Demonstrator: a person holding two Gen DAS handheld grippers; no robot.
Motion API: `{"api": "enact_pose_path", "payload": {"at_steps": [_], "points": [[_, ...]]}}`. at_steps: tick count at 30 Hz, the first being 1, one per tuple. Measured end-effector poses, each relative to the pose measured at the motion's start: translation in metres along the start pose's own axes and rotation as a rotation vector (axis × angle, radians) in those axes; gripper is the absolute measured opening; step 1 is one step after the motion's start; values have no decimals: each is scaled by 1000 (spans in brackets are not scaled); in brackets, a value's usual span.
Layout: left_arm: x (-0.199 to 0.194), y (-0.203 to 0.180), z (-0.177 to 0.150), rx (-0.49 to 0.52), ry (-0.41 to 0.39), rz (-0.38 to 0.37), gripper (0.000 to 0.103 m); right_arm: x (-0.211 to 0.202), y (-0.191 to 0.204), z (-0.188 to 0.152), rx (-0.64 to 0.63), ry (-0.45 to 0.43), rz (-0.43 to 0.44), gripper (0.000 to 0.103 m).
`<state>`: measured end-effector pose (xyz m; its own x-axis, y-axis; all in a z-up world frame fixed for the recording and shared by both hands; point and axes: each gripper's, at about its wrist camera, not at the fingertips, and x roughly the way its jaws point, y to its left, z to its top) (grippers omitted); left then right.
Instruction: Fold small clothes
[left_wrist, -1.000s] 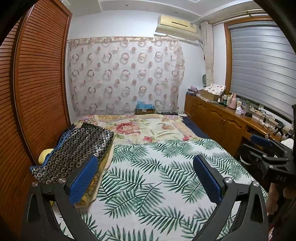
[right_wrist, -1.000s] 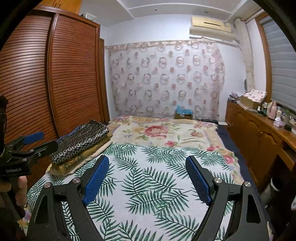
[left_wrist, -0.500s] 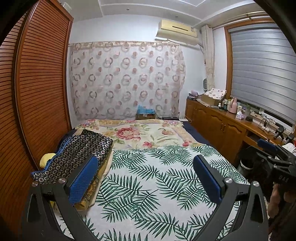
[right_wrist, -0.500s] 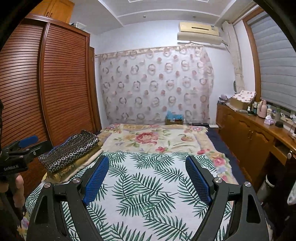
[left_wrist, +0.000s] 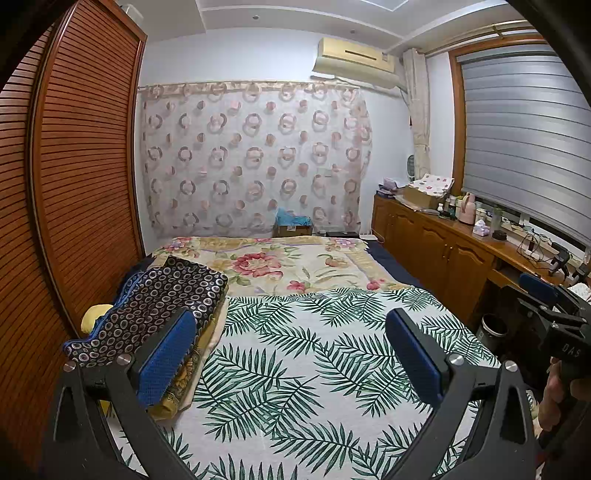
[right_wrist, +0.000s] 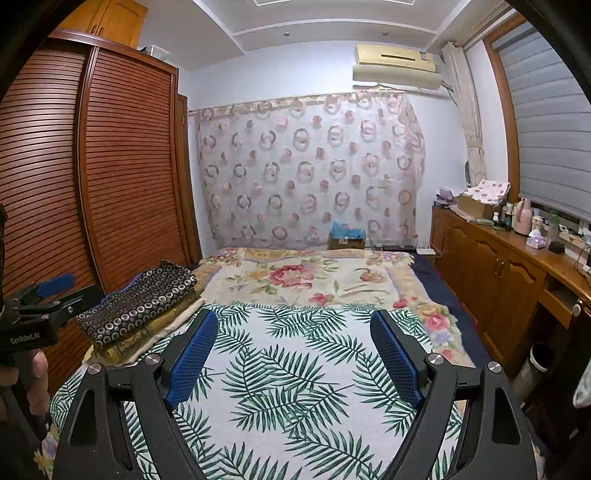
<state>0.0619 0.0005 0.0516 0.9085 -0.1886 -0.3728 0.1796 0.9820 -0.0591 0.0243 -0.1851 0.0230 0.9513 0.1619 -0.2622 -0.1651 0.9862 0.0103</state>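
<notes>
A stack of folded clothes lies on the bed's left side, topped by a dark garment with a ring pattern (left_wrist: 155, 306), which also shows in the right wrist view (right_wrist: 144, 299). Yellow and cream folded pieces (right_wrist: 147, 332) lie under it. My left gripper (left_wrist: 291, 325) is open and empty, held above the palm-leaf sheet (left_wrist: 303, 369). My right gripper (right_wrist: 293, 325) is open and empty over the same sheet (right_wrist: 295, 376). Each gripper shows at the edge of the other's view, the right one (left_wrist: 546, 306) and the left one (right_wrist: 44, 295).
A louvred wooden wardrobe (left_wrist: 74, 184) runs along the left of the bed. A wooden cabinet (left_wrist: 450, 254) with bottles and boxes stands on the right. A floral blanket (left_wrist: 280, 262) covers the far half of the bed. A curtain (left_wrist: 255, 158) hangs behind.
Both grippers have tilted upward and pulled back a little, so more ceiling shows and the bed sits lower in both views. Both stay open and empty.
</notes>
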Motion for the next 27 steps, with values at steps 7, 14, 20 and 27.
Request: {"api": "enact_pose_path", "payload": {"at_steps": [7, 14, 20, 27], "points": [[0, 0, 0, 0, 0, -2, 103, 1, -2, 0, 0, -1, 1, 86], [0, 0, 0, 0, 0, -2, 103, 0, -4, 0, -1, -3, 2, 86], [0, 0, 0, -1, -2, -1, 103, 0, -7, -1, -2, -2, 4, 86], [0, 0, 0, -1, -2, -1, 103, 0, -8, 0, -3, -3, 6, 86]]}}
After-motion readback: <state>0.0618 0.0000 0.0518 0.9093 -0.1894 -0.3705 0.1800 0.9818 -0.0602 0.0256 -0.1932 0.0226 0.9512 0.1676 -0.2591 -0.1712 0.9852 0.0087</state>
